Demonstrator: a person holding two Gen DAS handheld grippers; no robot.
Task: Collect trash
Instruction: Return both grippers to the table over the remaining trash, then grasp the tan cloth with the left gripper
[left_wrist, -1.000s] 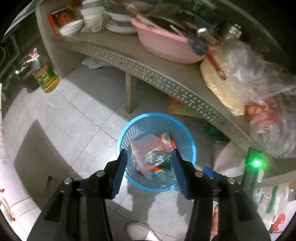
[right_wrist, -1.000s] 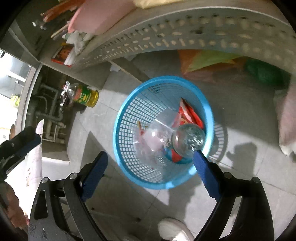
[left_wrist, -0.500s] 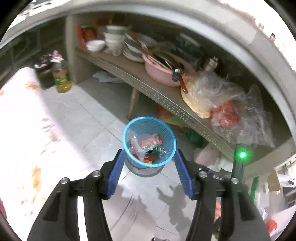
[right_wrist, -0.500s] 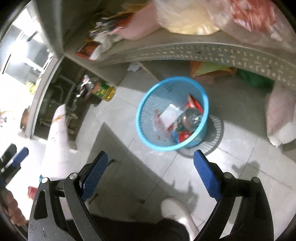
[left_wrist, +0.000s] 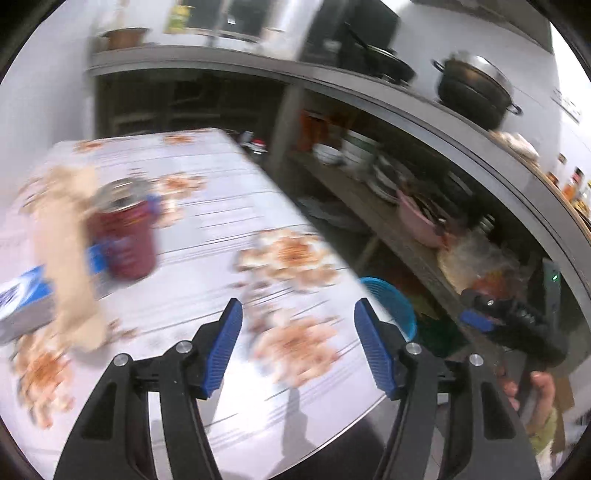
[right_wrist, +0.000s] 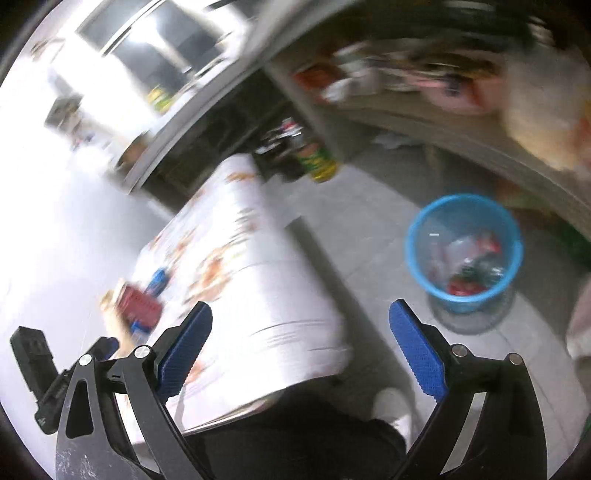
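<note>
Trash sits in two places here. A dark red can (left_wrist: 125, 240) stands upright on the worktop (left_wrist: 229, 221), toward its left side in the left wrist view, with a pale beige wrapper or paper piece (left_wrist: 70, 258) just in front of it and a blue and white carton (left_wrist: 22, 306) lying beside that at the left edge; motion blur hides whether these touch. The worktop wears a white cloth with orange flower prints.

The left hand-held gripper (left_wrist: 298, 325) hangs above the near part of the worktop, its blue pads spread wide with nothing between them. It is well apart from the can.

The blue mesh basket (right_wrist: 413, 236) stands on the tiled floor (right_wrist: 369, 206) to the right of the worktop, beneath a low shelf. It holds clear plastic and red and dark wrappers (right_wrist: 469, 262). In the left wrist view only a slice of its rim (left_wrist: 391, 299) shows past the worktop's edge.

The right hand-held gripper (right_wrist: 301, 347) is also wide open and empty, held above the gap between the worktop's corner and the basket. The person's white shoe (right_wrist: 391, 410) shows on the floor below it.

Under the long counter, the low shelf (left_wrist: 362, 195) carries stacked bowls, plates and a pink basin (left_wrist: 417, 221). A black lidded pot (left_wrist: 472, 88) sits on the counter above. A bottle with a green and yellow label (right_wrist: 317, 162) stands on the floor beyond the worktop.
</note>
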